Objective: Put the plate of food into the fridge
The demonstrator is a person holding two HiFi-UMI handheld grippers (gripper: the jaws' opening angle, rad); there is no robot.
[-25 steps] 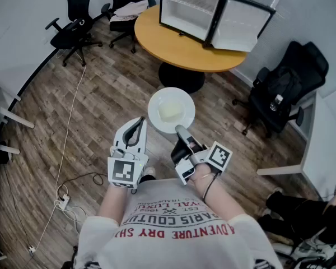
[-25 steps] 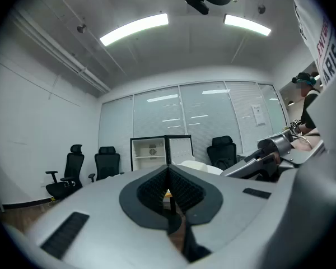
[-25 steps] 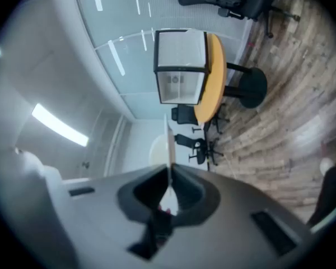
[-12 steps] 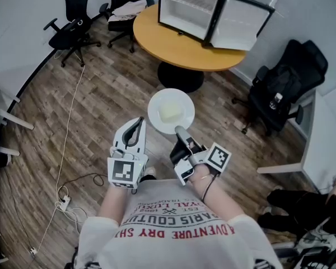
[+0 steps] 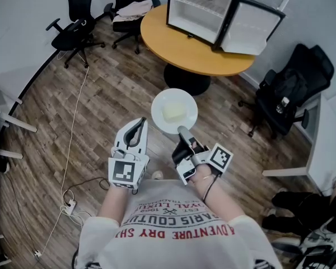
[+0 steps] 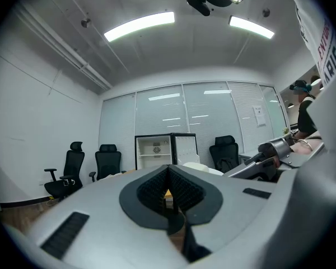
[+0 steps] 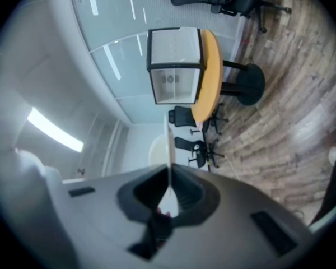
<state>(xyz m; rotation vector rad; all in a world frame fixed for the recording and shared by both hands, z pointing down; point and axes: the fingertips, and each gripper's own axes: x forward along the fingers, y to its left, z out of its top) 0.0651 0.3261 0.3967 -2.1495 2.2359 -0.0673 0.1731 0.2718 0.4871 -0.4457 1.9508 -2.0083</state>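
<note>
A white plate (image 5: 175, 111) with a pale block of food (image 5: 174, 111) hovers over the wood floor. My right gripper (image 5: 182, 132) is shut on its near rim; in the right gripper view the plate (image 7: 168, 150) shows edge-on between the jaws. My left gripper (image 5: 135, 129) is beside it to the left, jaws together and holding nothing; in the left gripper view the left gripper (image 6: 169, 190) points level at the fridge. The small fridge (image 5: 200, 10) stands on the round orange table (image 5: 185, 43) ahead with its door (image 5: 252, 28) swung wide to the right; inside it is white and bare.
Black office chairs stand at the far left (image 5: 75, 24), behind the table (image 5: 129, 4) and at the right (image 5: 291, 88). A cable (image 5: 73, 128) runs across the floor to a power strip (image 5: 70, 206). A white desk edge (image 5: 325, 144) lies at the right.
The whole scene has shifted slightly in view: the table and fridge sit a little more to the right. Both grippers and the plate keep the same pose.
</note>
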